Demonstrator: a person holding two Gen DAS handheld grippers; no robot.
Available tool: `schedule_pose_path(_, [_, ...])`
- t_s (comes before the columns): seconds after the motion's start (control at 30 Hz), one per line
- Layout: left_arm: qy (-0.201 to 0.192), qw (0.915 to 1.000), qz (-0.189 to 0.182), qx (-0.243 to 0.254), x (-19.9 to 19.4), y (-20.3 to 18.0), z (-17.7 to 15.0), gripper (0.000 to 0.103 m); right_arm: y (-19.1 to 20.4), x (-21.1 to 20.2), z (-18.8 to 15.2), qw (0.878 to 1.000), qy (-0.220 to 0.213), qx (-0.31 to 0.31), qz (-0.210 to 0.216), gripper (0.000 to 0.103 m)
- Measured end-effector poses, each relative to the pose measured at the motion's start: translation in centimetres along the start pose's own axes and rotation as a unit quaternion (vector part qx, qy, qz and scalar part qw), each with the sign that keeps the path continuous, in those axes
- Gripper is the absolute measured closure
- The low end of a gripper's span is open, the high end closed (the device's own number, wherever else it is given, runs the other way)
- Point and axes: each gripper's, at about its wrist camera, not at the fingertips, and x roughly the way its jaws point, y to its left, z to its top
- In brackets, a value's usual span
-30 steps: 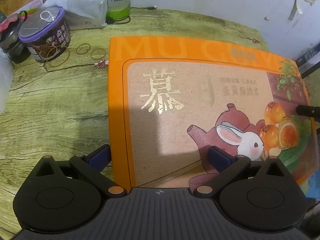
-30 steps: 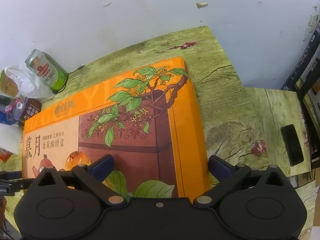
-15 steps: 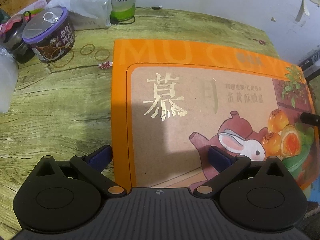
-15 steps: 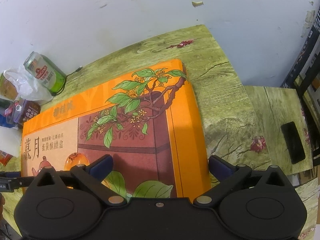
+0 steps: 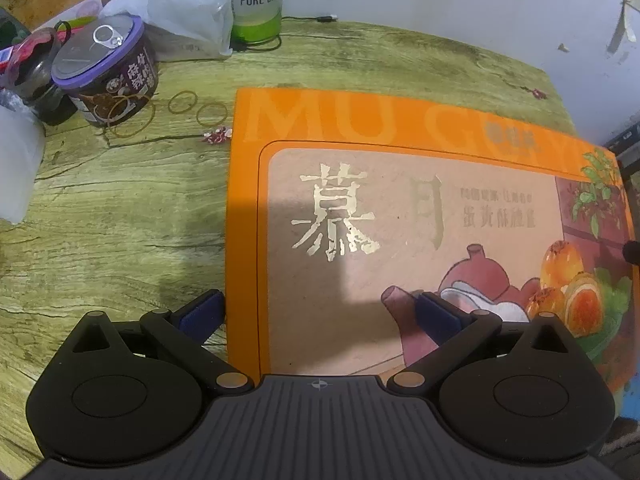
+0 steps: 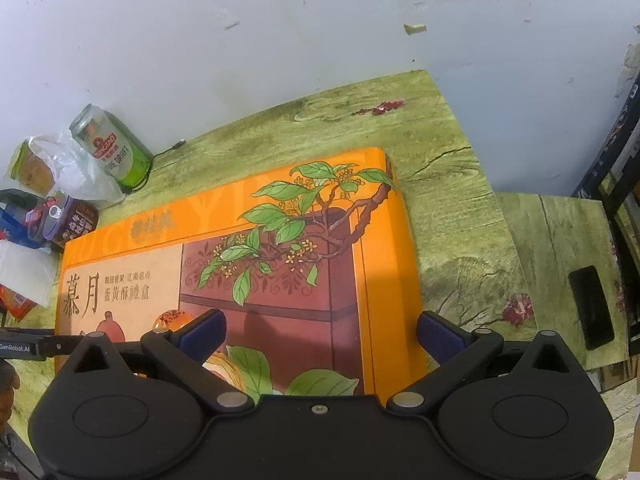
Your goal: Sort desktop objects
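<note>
Green wood-grain desk [image 5: 120, 220] under a white wall held the orange gift box [image 5: 400, 216] flat at centre frame. Left gripper [image 5: 318, 312] and right gripper [image 6: 320, 330] both gaped wide, straddling its opposite ends; shifting it likely required closing on the edges first.

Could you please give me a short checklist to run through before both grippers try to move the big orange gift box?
1. Left gripper open, jaws straddling the orange gift box's left edge: ok.
2. Right gripper open, straddling the box's right edge: ok.
3. Either gripper touching the box: cannot tell.
4. Box flat on the table: ok.
5. Rubber bands and can apart from the box: ok.
6. Box lid closed: cannot tell.
</note>
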Motion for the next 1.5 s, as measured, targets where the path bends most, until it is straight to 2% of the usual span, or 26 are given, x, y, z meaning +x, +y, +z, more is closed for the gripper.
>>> schedule_pose_path(0.13, [0.003, 0.9999, 0.003, -0.011, 0.1, 0.0, 0.2, 0.000, -0.4, -0.3, 0.5, 1.000, -0.013, -0.003, 0.011, 0.000])
schedule_pose_path(0.23, [0.004, 0.9998, 0.007, -0.016, 0.2, -0.1, 0.2, 0.000, -0.8, -0.5, 0.9, 1.000, -0.023, -0.006, 0.018, 0.005])
schedule_pose_path(0.67, [0.003, 0.9991, 0.030, -0.028, 0.1, -0.7, 0.3, 0.000, -3.4, -1.2, 3.3, 0.996, -0.083, 0.023, 0.038, 0.032])
schedule_pose_path(0.87, [0.005, 0.9985, 0.041, -0.035, 0.0, -1.0, 0.4, 0.000, -4.0, -0.3, 4.2, 0.995, -0.094, 0.020, 0.027, 0.032])
schedule_pose_path(0.97, [0.007, 0.9982, 0.046, -0.039, 0.1, -1.1, 0.5, 0.000, -4.5, 0.4, 4.3, 0.995, -0.090, 0.024, 0.025, 0.032])
schedule_pose_path(1.07, [0.008, 0.9978, 0.050, -0.042, 0.1, -1.2, 0.5, 0.000, -5.2, 1.2, 4.5, 0.996, -0.079, 0.027, 0.022, 0.038])
schedule_pose_path(1.5, [0.018, 0.9971, 0.063, -0.039, 0.3, -1.8, 1.1, 0.000, -6.3, 2.7, 4.5, 0.997, -0.065, 0.035, 0.024, 0.038])
